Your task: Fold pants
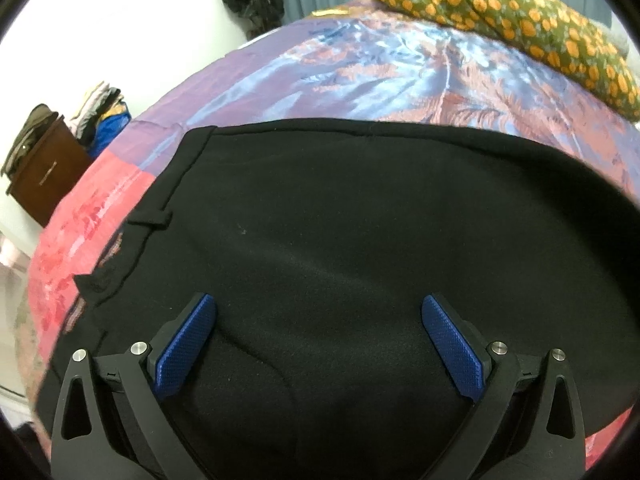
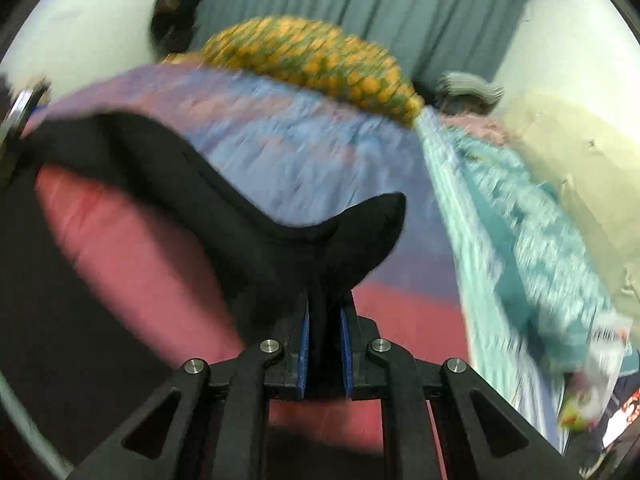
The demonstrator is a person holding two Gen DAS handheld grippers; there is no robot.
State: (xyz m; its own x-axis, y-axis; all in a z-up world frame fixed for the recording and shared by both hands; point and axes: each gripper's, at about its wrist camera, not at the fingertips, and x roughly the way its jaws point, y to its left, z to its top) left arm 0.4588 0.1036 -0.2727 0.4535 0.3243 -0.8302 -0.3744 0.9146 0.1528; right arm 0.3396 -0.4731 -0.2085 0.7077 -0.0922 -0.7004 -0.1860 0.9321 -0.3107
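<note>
Black pants (image 1: 340, 220) lie spread on a bed with a purple, blue and pink cover (image 1: 360, 80). Their waistband with a belt loop is at the left in the left wrist view. My left gripper (image 1: 319, 312) is open, its blue pads (image 1: 188, 344) hovering just above the black fabric. My right gripper (image 2: 325, 320) is shut on an edge of the black pants (image 2: 352, 232) and holds it lifted off the bed; the cloth trails away to the left. The right wrist view is motion-blurred.
An orange-and-green flowered pillow (image 1: 520, 20) lies at the far side of the bed. A brown cabinet (image 1: 44, 176) with piled clothes stands at the left. A teal patterned cloth (image 2: 520, 220) lies at the right of the bed. Grey curtains (image 2: 360, 8) hang behind.
</note>
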